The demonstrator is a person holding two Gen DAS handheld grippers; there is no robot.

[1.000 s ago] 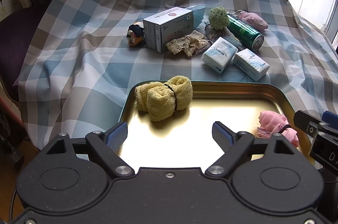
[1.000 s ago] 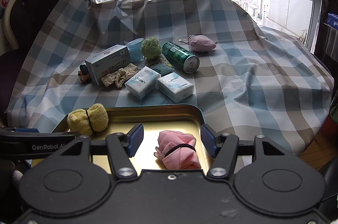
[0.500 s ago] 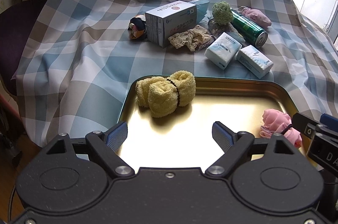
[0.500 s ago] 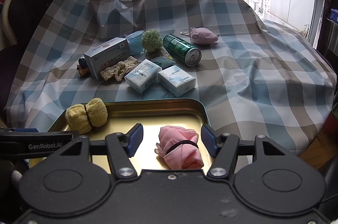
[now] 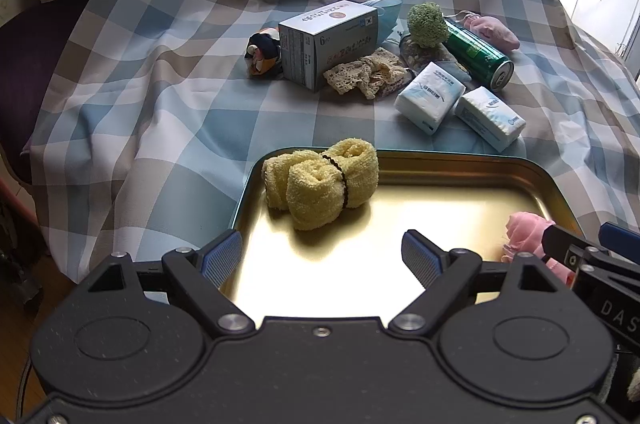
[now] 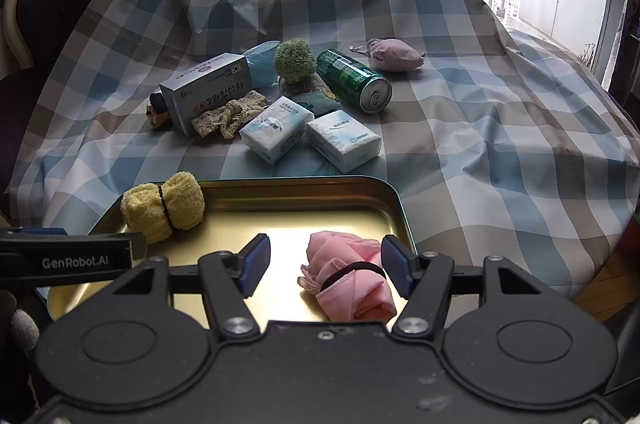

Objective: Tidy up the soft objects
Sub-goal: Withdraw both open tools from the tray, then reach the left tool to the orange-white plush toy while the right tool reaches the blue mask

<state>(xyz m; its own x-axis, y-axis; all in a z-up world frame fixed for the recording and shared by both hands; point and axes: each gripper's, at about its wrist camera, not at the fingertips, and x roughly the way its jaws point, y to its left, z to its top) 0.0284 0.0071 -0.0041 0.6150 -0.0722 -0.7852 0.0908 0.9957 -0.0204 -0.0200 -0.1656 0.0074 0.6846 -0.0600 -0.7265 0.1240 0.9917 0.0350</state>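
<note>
A gold metal tray [image 5: 440, 159] [image 6: 304, 183] lies on the checked cloth near me. A yellow rolled towel bundle [image 5: 320, 183] [image 6: 164, 205] sits in its far left corner. A pink cloth bundle [image 6: 346, 274] [image 5: 524, 230] lies at the tray's right side. My left gripper [image 5: 322, 256] is open and empty above the tray, short of the yellow bundle. My right gripper [image 6: 324, 262] is open, its fingers on either side of the pink bundle without closing on it.
Beyond the tray lie two white tissue packs [image 5: 430, 97] [image 5: 490, 117], a lace cloth [image 5: 368, 73], a grey box [image 5: 328, 41], a green can [image 5: 478, 53], a green pompom [image 5: 428, 23], a pink pouch [image 6: 394, 55] and a small toy [image 5: 262, 53]. A chair [image 6: 48, 3] stands at left.
Both grippers have tilted or drawn back a little, so the table items sit lower in view. Both stay open; the bundles have not moved.
</note>
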